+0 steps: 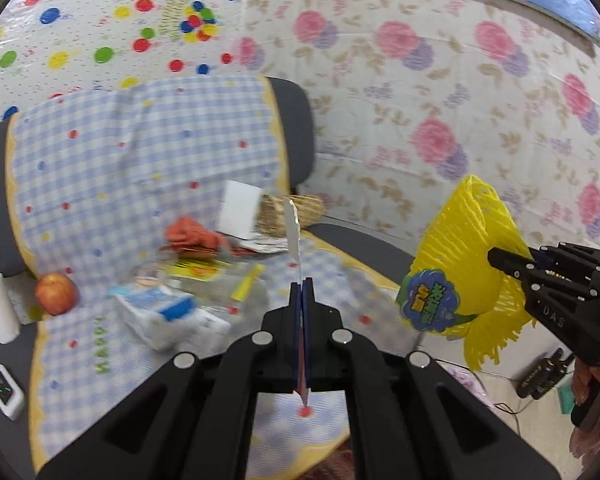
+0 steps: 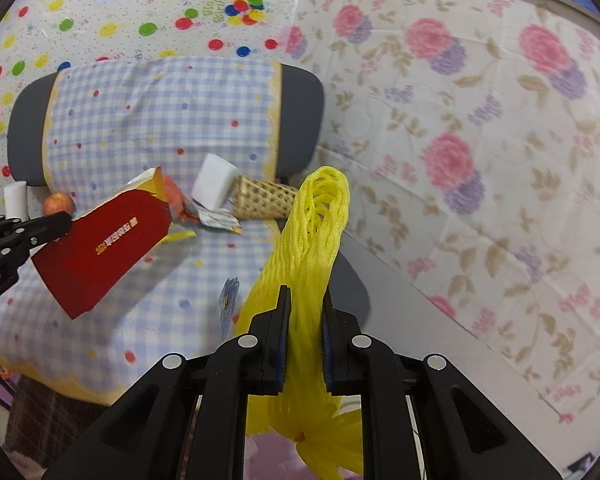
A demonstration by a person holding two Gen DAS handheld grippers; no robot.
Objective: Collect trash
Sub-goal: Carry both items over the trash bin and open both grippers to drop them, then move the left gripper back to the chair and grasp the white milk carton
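A torn red carton is pinched edge-on by the left gripper, at the frame's centre. A yellow foam net is clamped by the right gripper, both probably lifted clear for disposal.

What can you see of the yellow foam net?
The yellow foam net is a soft, stretchy mesh sleeve, the kind that wraps fruit. The right gripper is shut on its middle, squeezing it flat, and holds it in the air beside the covered chair. Its open end points up; the frayed end hangs below the fingers. A round green and blue label sticks to its side. Nothing else touches it.
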